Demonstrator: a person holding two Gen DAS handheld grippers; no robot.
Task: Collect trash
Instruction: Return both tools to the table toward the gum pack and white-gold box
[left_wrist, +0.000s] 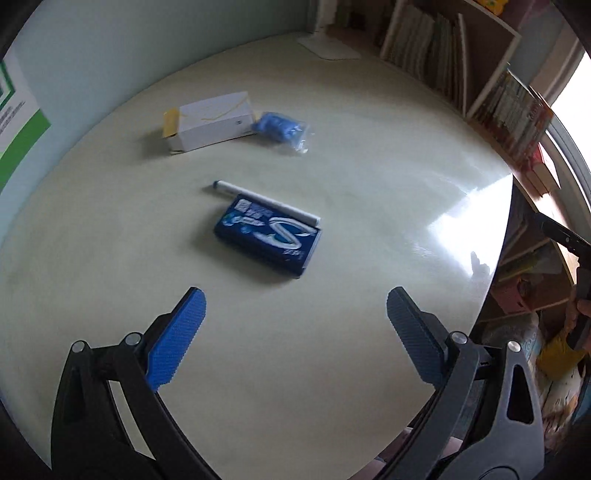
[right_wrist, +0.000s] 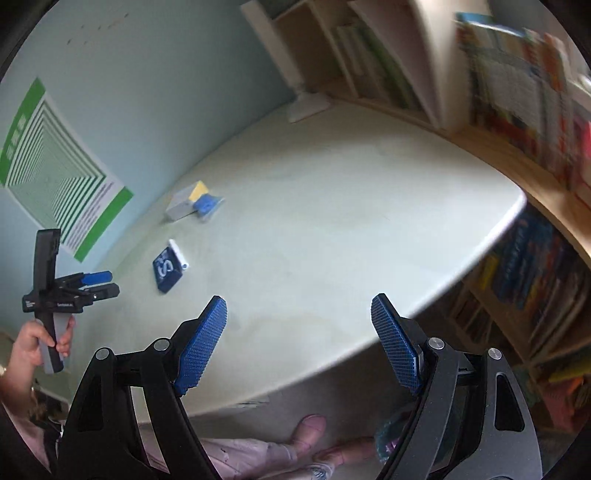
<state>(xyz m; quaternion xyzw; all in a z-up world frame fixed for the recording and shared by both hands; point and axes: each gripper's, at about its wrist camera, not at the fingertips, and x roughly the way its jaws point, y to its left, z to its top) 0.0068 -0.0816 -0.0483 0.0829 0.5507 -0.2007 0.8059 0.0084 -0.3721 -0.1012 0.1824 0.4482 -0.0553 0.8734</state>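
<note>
Hovering over the pale table (left_wrist: 332, 332), my left gripper (left_wrist: 295, 306) has its blue pads spread wide with nothing between them. Just ahead of it lies a dark blue packet (left_wrist: 269, 235), flat on the table, printed with a big white S-shaped swirl; the smaller writing on it is too blurred to read. A white pen (left_wrist: 264, 202) lies touching the packet's far edge. Further back sits a white carton (left_wrist: 210, 120) with a yellow flap open at one end, and a crumpled blue plastic wrapper (left_wrist: 280, 127) is right against its other end. My right gripper (right_wrist: 299, 314) hangs at the table's near edge, also wide open and empty. Bookshelves (left_wrist: 461, 66) line the right side, and a green striped poster (right_wrist: 55, 173) hangs on the wall.
</note>
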